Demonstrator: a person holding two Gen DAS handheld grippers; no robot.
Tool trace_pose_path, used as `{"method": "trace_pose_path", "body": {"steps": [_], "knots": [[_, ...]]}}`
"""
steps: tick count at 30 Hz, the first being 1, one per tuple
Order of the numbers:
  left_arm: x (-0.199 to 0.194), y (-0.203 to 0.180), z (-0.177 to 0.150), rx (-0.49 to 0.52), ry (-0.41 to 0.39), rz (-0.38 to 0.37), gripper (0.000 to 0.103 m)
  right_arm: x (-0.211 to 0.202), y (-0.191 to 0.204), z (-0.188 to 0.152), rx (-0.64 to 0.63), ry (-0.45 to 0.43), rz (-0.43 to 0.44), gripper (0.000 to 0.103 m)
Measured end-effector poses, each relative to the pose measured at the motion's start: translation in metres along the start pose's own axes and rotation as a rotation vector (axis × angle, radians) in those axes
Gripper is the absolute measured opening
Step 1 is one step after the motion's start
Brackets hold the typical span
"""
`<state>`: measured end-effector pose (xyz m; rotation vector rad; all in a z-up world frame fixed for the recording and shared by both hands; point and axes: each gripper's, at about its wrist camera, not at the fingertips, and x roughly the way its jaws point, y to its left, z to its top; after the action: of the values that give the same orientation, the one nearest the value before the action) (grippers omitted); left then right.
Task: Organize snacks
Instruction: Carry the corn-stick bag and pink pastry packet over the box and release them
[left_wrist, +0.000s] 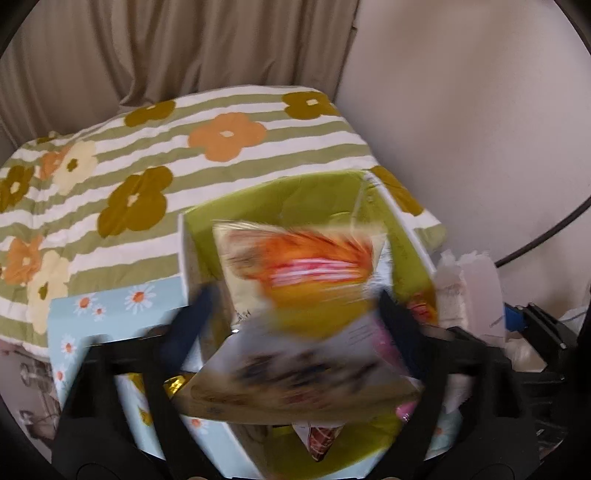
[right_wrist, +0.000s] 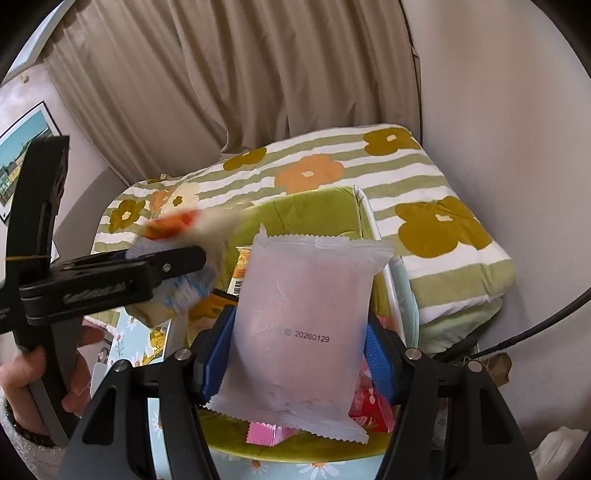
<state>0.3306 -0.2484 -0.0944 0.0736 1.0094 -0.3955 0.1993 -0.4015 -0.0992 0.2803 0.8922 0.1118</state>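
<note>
Left wrist view: left tool (left_wrist: 295, 314) spread wide, released, above the green-lined box (left_wrist: 295, 199) on the bed (left_wrist: 147, 155); blurred orange snack packet (left_wrist: 306, 273) loose between the fingers, probably dropping into the box.

Right wrist view: right tool (right_wrist: 297, 350) clenched on a frosted pink pouch (right_wrist: 303, 317), upright, date stamp showing, above the box's snacks, likely next to go in.

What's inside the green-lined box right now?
In the green-lined box: an orange packet, a pink packet and a red packet; the held pale packet hides the middle.
</note>
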Motion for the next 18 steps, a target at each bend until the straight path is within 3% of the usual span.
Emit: {"method": "trace_pose_path", "body": {"steps": [9,16,18], "knots": [[-0.011,0.036,-0.040,0.022,0.012,0.050,0.103,0.013,0.002,0.006,-0.010,0.026,-0.012,0.060],[-0.012,0.056,-0.059,-0.015,0.033,0.046,0.103,0.025,0.010,0.011,-0.026,0.060,-0.020,0.060],[-0.013,0.058,-0.062,-0.013,0.032,0.050,0.103,0.025,0.014,0.012,-0.044,0.046,-0.003,0.069]]}}
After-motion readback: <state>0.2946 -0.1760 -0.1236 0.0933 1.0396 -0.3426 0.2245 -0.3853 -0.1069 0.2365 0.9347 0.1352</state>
